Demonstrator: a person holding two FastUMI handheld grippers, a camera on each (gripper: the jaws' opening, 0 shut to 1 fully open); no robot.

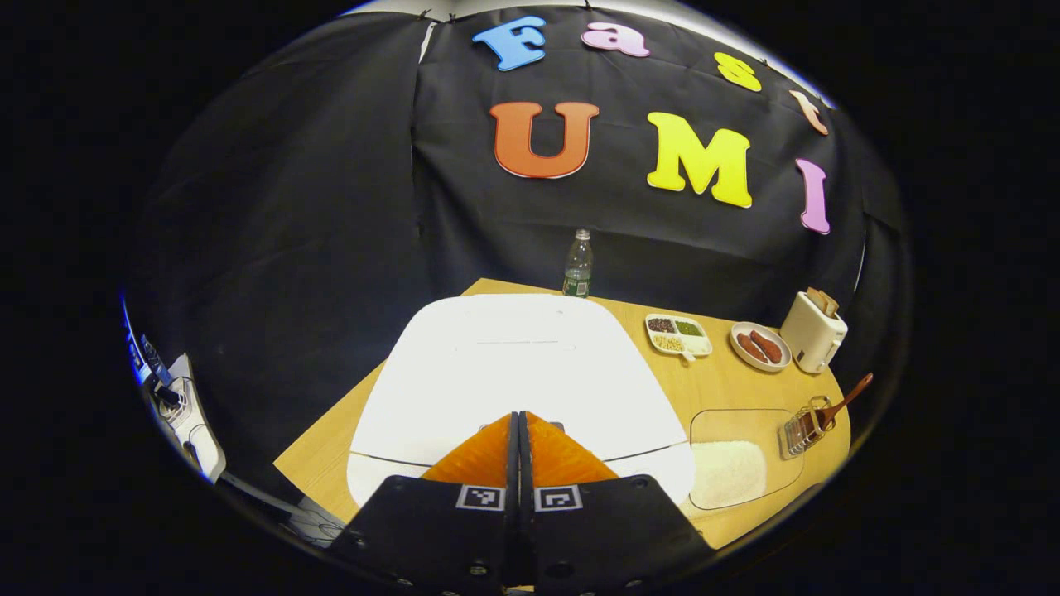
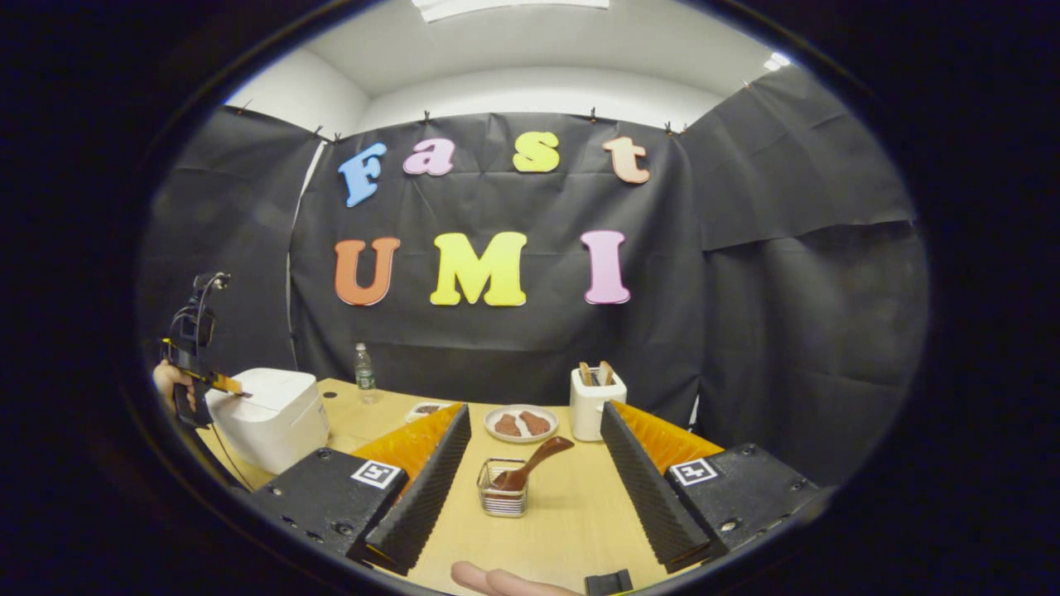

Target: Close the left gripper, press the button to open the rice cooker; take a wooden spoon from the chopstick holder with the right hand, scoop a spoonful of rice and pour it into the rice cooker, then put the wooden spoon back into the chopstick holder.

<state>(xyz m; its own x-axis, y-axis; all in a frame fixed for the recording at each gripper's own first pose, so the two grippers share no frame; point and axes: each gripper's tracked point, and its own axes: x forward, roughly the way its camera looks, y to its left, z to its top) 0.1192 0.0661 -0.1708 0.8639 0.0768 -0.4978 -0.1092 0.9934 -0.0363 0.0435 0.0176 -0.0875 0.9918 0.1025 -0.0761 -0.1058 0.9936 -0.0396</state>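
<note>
Left gripper (image 1: pixel 520 430) pinched shut, empty, tips over closed rice cooker (image 1: pixel 513 372) lid front — press straight down on button; right gripper (image 2: pixel 530 463) spread wide facing wooden spoon (image 2: pixel 530 463) in chopstick holder (image 2: pixel 502 488)

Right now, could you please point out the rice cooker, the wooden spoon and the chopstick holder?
rice cooker (image 1: pixel 513 364): left gripper view, middle of its closed lid.
wooden spoon (image 2: pixel 538 458): right gripper view, its handle.
chopstick holder (image 2: pixel 502 497): right gripper view, front wall.
</note>
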